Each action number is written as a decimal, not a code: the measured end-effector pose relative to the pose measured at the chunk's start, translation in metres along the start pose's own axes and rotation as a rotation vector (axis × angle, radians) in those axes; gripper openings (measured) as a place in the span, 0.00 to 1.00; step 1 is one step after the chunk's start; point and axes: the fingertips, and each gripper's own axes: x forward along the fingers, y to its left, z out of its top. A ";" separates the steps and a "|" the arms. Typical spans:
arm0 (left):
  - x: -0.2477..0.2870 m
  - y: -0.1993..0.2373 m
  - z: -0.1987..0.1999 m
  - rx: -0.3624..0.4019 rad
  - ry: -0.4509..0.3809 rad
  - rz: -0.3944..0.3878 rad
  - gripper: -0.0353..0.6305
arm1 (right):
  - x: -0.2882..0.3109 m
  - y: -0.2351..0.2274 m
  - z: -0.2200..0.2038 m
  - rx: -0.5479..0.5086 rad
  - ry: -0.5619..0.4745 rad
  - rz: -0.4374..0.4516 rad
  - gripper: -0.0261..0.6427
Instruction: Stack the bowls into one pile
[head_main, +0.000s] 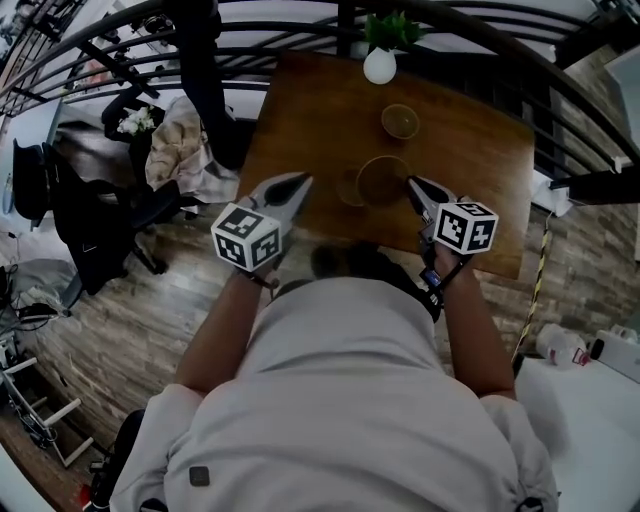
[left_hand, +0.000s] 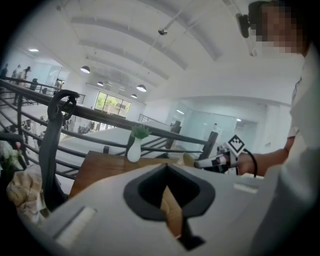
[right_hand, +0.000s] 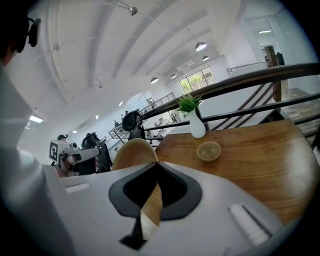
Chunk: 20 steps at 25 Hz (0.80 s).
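Step in hand: transport of the large bowl (head_main: 383, 181), gripped at its rim by the right gripper (head_main: 412, 186) and held over the near part of the wooden table (head_main: 300, 110). In the right gripper view the bowl's wall rises above the jaw tips, so it is tilted, not level. A smaller bowl (head_main: 350, 187) shows just beside it on the left; whether the two touch cannot be told. A third small bowl (head_main: 400, 121) stands farther off, near the white vase (head_main: 379, 65).

Next move, as a judgement: level the large bowl and seat it flat as the base of the pile. The smaller bowls then go inside it, each lowered centred so that the rims do not catch.

Right gripper: jaws almost fully together, pinching the thin rim edge-on.

Left gripper (head_main: 305, 182): jaw tips drawn together. The head view shows no bowl in them. The tan strip behind the tips in the left gripper view is probably wood seen through the gap
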 end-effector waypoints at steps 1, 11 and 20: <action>0.002 0.000 -0.002 -0.002 0.003 -0.005 0.06 | 0.001 -0.002 -0.001 0.005 0.001 -0.006 0.06; 0.013 0.018 -0.016 -0.003 0.052 0.005 0.06 | 0.025 -0.016 0.007 0.003 0.044 -0.017 0.06; 0.039 0.044 -0.033 -0.058 0.079 0.034 0.06 | 0.062 -0.039 -0.003 0.004 0.145 0.005 0.07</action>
